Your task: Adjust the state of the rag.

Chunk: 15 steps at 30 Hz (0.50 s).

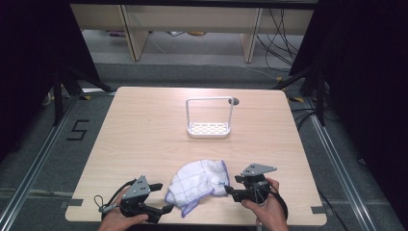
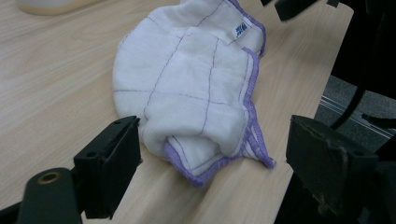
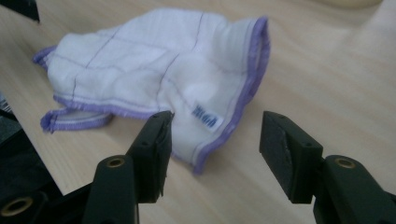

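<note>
Left gripper (image 1: 168, 208) sits low at the near edge of the table (image 1: 144, 139), jaws spread wide and holding nothing, aimed at the near-left corner of the cloth (image 1: 199, 183). Right gripper (image 1: 230, 191) comes in from the other side, jaws also wide apart and empty, just beside the cloth's right hem. The cloth lies crumpled near the front edge between the two tools, white with thin grid lines and a purple border (a small blue-printed label on it too), its long axis running from near-left to far-right, with a folded corner poking toward the table's front edge. Further out, a white rack (image 1: 209, 122) with a tall wire handle stands well apart toward the middle of the table, nothing between it and the cloth. In the left gripper view the cloth (image 2: 187, 88) sits between and beyond the jaws, its purple corner closest. In the right gripper view the cloth (image 3: 159, 84) shows the label beside the hem, which sits between the jaws without touching either one. The high view alone gives the rack whole.
</note>
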Each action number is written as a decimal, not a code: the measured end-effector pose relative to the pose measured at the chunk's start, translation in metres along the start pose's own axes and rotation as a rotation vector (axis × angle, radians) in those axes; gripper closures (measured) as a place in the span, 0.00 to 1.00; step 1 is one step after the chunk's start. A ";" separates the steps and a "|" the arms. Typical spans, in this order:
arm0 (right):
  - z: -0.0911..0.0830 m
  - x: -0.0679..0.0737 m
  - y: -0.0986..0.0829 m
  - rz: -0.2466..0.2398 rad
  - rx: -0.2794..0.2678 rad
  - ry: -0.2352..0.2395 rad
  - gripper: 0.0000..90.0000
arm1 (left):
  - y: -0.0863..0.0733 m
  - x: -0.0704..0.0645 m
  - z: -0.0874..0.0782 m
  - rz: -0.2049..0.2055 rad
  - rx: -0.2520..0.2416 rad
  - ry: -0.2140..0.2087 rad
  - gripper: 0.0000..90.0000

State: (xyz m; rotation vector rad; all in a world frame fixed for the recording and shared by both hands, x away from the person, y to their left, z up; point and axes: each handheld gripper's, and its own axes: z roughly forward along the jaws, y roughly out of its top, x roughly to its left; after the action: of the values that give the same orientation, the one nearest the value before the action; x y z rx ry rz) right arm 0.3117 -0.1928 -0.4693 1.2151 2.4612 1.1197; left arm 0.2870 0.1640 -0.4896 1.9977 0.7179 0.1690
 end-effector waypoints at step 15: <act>0.011 0.020 0.008 -0.177 0.019 0.018 0.98 | 0.008 0.006 0.012 -0.029 -0.014 -0.015 0.19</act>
State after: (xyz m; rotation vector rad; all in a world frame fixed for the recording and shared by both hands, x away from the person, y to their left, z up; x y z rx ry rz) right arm 0.3086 -0.1681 -0.4683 0.9728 2.5394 1.0653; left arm 0.2997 0.1558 -0.4903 1.9728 0.7335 0.1412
